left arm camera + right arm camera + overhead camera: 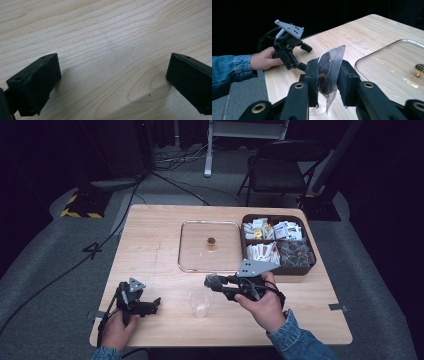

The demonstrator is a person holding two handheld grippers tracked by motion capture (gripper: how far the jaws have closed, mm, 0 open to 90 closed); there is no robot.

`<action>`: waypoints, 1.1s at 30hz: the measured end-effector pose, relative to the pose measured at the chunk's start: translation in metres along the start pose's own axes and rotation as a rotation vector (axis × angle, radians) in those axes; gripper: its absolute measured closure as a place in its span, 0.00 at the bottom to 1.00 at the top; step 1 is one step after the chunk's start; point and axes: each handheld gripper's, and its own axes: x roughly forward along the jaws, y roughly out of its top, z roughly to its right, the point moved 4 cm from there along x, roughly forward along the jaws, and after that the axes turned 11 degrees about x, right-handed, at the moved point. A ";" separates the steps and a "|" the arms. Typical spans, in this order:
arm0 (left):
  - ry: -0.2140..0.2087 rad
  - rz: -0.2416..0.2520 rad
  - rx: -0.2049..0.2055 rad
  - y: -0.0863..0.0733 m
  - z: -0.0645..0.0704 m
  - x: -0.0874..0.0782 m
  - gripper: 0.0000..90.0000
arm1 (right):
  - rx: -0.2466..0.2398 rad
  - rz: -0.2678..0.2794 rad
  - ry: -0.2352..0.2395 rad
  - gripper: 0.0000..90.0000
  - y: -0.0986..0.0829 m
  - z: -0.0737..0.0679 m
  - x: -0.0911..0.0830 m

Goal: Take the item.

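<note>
my right tongs (pixel 327 82) pinch the clear sachet (pixel 329 72) at frame centre above the plastic cup (pixel 200 304), so i lower it straight in, left tongs (pixel 112 82) spread idle on the desk (pixel 105 37).

Bare counter (pixel 150 250) lies open across the left half, between the left tongs (pixel 155 304) and the glass lid (pixel 210 245); the clear plastic cup (pixel 200 304) stands near the front edge, just under the right tongs (pixel 209 281); the lid and the compartmented box of sachets (pixel 278 244) block the far right; front right corner stays free.
</note>
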 end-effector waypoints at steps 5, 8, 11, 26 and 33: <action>0.001 0.000 0.000 0.000 0.000 0.000 0.00 | 0.017 -0.013 0.001 0.80 -0.009 -0.003 0.008; 0.000 0.000 0.000 0.000 0.000 0.000 0.00 | 0.021 -0.023 0.005 0.80 -0.012 -0.004 0.011; 0.001 0.000 0.000 0.000 0.000 0.000 0.00 | 0.025 -0.040 0.013 0.80 -0.018 -0.005 0.017; 0.001 0.000 0.000 0.000 0.000 0.000 0.00 | -0.004 -0.110 0.012 0.80 -0.037 -0.008 0.041; 0.001 0.000 0.000 0.000 0.000 0.000 0.00 | -0.003 -0.135 0.016 0.80 -0.042 -0.008 0.048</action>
